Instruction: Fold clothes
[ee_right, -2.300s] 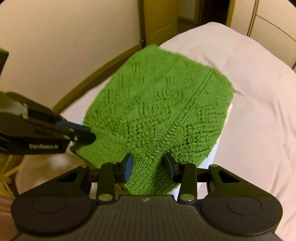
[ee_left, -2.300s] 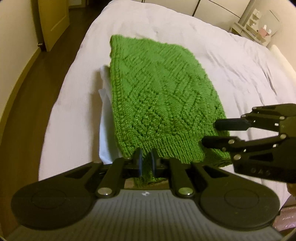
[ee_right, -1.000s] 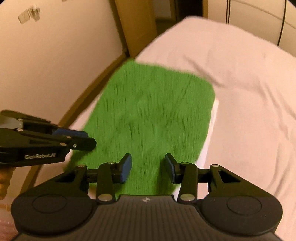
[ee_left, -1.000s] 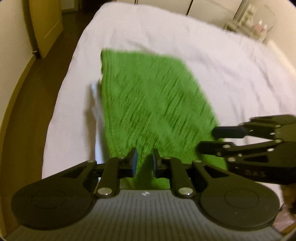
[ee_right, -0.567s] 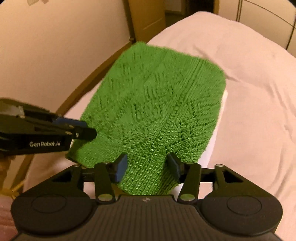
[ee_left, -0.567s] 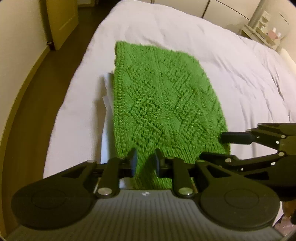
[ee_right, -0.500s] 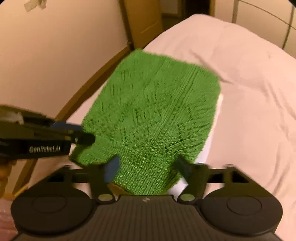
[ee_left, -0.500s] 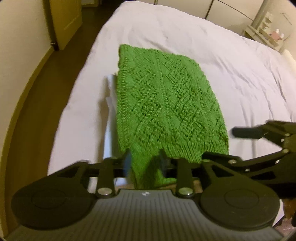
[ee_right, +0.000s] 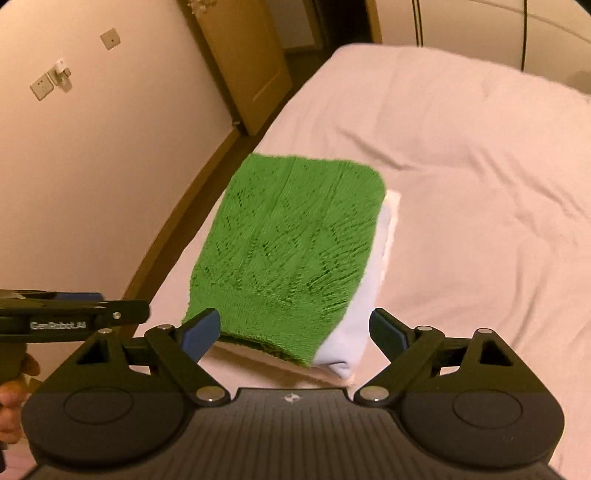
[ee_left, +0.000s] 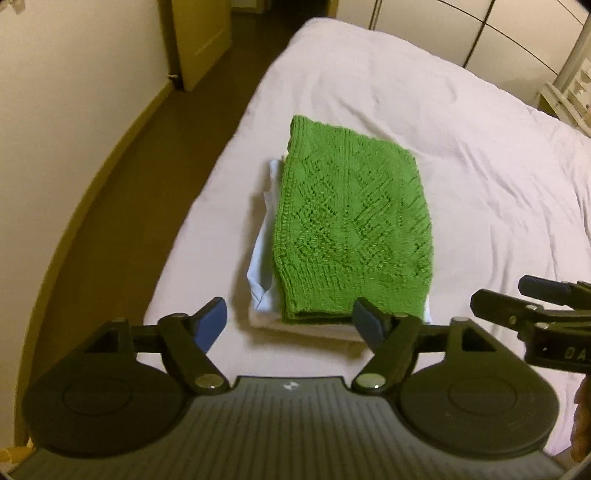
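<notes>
A folded green knitted garment [ee_left: 351, 229] lies on top of a small stack of folded pale blue and white clothes [ee_left: 262, 288] on the bed; the garment also shows in the right wrist view [ee_right: 288, 243], over the pale clothes [ee_right: 365, 295]. My left gripper [ee_left: 293, 325] is open and empty, raised just short of the stack's near edge. My right gripper [ee_right: 293, 332] is open and empty, above the near end of the stack. The right gripper's fingers [ee_left: 517, 299] show at the right of the left wrist view. The left gripper's fingers [ee_right: 103, 308] show at the left of the right wrist view.
The bed [ee_left: 443, 147] has a wrinkled white cover, and the stack sits near its left edge. A dark floor [ee_left: 122, 184], a wall and a wooden door [ee_left: 199, 33] lie to the left. White cupboards [ee_left: 480, 33] stand behind the bed.
Both grippers have opened and let go of the green garment's near hem. They have pulled back and up, and the garment now lies flat on the stack.
</notes>
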{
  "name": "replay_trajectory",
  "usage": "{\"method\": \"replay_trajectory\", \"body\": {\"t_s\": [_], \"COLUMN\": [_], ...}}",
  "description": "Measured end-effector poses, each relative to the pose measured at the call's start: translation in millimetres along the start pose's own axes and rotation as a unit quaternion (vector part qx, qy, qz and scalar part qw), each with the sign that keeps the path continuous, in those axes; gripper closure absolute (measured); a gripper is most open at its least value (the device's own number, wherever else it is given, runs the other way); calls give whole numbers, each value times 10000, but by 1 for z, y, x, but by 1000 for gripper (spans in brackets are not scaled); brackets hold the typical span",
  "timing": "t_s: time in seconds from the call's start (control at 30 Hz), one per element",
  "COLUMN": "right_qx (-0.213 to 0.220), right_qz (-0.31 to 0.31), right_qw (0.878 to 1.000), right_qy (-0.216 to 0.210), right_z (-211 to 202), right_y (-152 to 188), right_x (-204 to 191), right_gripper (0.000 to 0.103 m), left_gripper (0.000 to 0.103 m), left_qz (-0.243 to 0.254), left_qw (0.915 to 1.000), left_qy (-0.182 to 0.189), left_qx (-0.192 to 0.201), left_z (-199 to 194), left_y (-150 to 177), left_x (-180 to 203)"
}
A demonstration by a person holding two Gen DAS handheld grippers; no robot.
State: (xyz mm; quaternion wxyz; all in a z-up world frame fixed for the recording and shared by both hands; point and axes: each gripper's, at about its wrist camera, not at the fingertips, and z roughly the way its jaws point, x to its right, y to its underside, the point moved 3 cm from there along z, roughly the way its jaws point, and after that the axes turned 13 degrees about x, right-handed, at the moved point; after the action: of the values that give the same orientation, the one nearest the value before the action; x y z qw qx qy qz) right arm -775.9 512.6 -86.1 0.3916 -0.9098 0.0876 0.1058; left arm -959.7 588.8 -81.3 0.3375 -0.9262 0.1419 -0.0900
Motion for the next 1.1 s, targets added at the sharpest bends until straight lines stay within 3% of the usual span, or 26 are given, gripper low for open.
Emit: {"method": "replay_trajectory", "body": {"t_s": [0.23, 0.6, 0.63, 0.67, 1.1], "right_qx": [50, 53, 48, 29, 123], "right_qz": [-263, -500, -530, -528, -1084], "right_qw": [9995, 9979, 9976, 9974, 9912], "right_qy": [-160, -409, -442, -486, -744], "right_z": [-25, -64, -69, -72, -110], "right_y": [1, 8, 10, 10, 13], "right_x": [9, 52, 55, 59, 96], "right_gripper": [13, 12, 11, 0, 0], "left_gripper": [12, 6, 5, 4, 1], "left_qz": [-205, -570, -587, -606, -1124], "left_qw": [9988, 9922, 9913, 9902, 9725], "left_qy": [-378, -1039, -1104, -1172, -1821], "left_qx": [248, 393, 419, 446, 915], "left_z": [-50, -106, -110, -115, -162], "left_y": [2, 37, 40, 44, 80], "left_x": [25, 78, 84, 90, 147]}}
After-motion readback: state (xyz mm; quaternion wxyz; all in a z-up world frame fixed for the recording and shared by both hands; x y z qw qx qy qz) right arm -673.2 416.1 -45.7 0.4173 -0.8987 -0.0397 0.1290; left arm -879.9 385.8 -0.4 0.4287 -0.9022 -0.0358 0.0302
